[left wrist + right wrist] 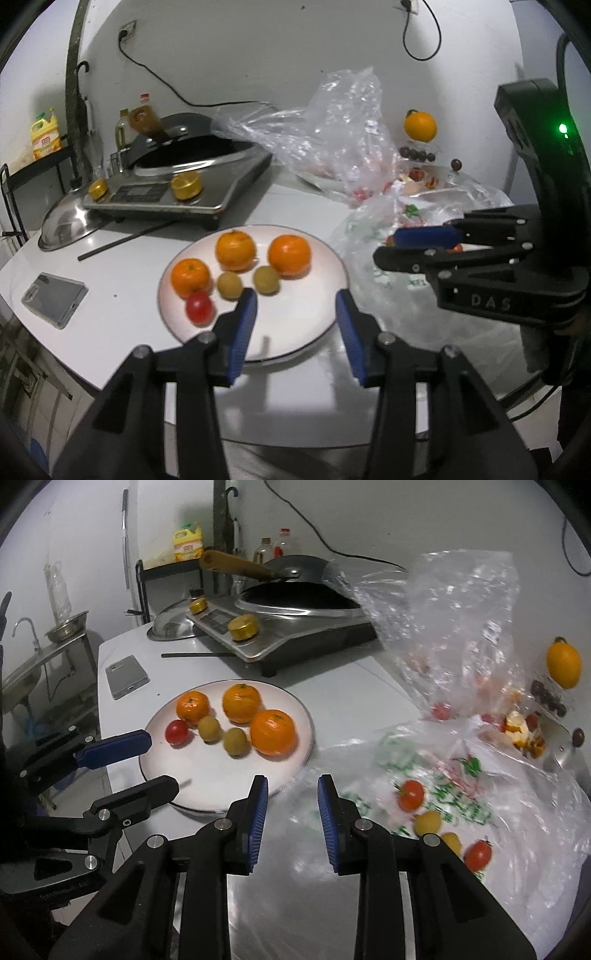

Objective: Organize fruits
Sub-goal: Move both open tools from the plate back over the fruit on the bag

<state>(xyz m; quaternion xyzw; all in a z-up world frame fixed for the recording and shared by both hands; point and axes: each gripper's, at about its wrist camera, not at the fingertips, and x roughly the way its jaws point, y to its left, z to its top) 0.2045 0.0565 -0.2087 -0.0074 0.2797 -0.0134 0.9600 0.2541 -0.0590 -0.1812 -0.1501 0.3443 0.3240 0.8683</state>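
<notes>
- On the far left of the tabletop (122, 302) lies a phone (54, 299), well apart from the work.
- The plate (295, 325) holds three oranges (235, 249), two small green-yellow fruits (229, 284) and one cherry tomato (199, 307), near its far and left side.
- The left claw (295, 312) hovers over the plate's near rim, jaws partly apart, nothing between them.
- The plate's near edge seems to overhang the tabletop; a downward knock from either claw could tip it and roll the fruit off.
- The right claw (291, 799) hangs over the bag's edge just right of the plate, jaws narrowly apart and empty.
- Loose tomatoes (410, 794) and yellow fruits (427, 822) lie on the crinkled bag (517, 812); a pinch there could catch plastic instead and drag the lot, or crush a soft tomato.
- Further right, an orange (564, 666) sits by the wall.
</notes>
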